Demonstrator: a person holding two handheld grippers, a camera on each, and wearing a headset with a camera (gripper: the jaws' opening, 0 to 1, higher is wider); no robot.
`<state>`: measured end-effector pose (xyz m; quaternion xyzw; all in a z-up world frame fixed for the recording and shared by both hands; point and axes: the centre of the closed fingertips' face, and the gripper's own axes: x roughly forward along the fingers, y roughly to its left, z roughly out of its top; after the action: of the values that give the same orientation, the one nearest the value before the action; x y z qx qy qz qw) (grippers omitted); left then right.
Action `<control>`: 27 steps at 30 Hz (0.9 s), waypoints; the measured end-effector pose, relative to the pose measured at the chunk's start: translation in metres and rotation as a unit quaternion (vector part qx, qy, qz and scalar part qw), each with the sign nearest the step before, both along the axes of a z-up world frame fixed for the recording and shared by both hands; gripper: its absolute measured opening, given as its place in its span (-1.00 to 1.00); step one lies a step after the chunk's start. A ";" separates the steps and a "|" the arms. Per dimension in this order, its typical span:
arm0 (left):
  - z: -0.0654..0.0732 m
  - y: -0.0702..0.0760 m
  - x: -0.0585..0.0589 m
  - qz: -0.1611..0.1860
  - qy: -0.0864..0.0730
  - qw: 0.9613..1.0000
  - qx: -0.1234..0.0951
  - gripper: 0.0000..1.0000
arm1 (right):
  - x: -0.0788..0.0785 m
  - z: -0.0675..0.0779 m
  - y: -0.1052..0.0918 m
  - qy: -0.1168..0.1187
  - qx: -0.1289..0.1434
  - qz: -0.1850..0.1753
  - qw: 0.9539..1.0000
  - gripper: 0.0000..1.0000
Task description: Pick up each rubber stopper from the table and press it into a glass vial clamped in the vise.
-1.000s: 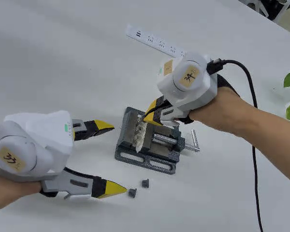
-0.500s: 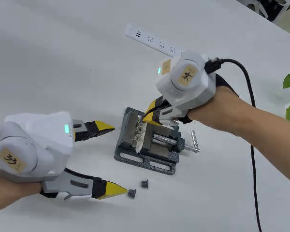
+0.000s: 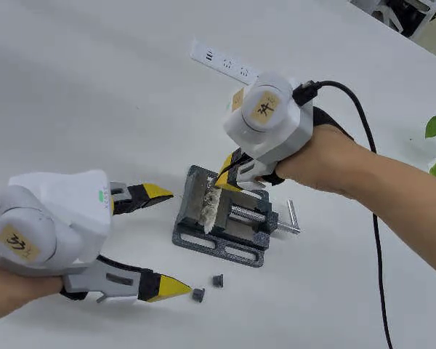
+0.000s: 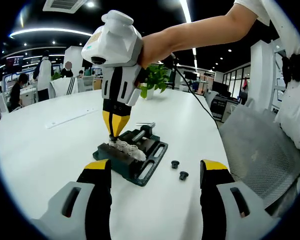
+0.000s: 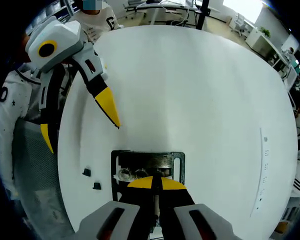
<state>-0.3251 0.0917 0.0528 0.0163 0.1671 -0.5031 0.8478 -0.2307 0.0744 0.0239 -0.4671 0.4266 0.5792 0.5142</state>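
dark rubber stopper [image 3: 198,294] and second stopper [image 3: 218,280] loose on white worktop [image 3: 94,87], near each other, just beside grey vise [image 3: 221,246], row of clear glass vials [image 3: 211,203] clamped between vise jaws

The left gripper [image 3: 171,240] lies low and level, its fingers [image 3: 154,191] spread wide apart. The right gripper [image 3: 221,180] points steeply down, the bare forearm [image 3: 392,203] behind it reaching in from the right; its fingers [image 5: 140,183] appear pressed together.

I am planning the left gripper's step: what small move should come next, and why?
Probably ease the open left gripper forward around the nearer rubber stopper: it lies loose on the table just ahead, while the shut right gripper is at the vise.
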 end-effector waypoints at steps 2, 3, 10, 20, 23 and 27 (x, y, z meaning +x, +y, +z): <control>0.000 0.000 0.000 0.001 0.000 1.000 0.000 0.43 | 0.000 -0.001 -0.001 0.002 -0.002 -0.002 1.000 -1.00; 0.000 0.000 0.001 0.001 -0.001 1.000 0.000 0.43 | 0.001 -0.001 0.000 0.002 -0.003 -0.002 1.000 -1.00; 0.002 0.001 0.001 0.003 -0.002 1.000 0.000 0.42 | 0.001 -0.001 -0.001 0.008 -0.011 0.000 1.000 -1.00; 0.004 -0.002 -0.001 -0.002 -0.005 1.000 0.003 0.43 | 0.001 0.000 0.000 0.007 -0.013 -0.001 1.000 -1.00; 0.005 -0.002 -0.001 -0.003 -0.006 1.000 0.004 0.43 | 0.001 -0.001 0.000 0.008 -0.013 0.000 1.000 -1.00; 0.007 -0.003 -0.002 -0.002 -0.006 1.000 0.003 0.43 | 0.001 -0.002 0.000 0.006 -0.016 0.002 1.000 -1.00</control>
<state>-0.3272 0.0890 0.0599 0.0225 0.1635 -0.5038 0.8479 -0.2297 0.0741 0.0222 -0.4723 0.4382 0.5760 0.5031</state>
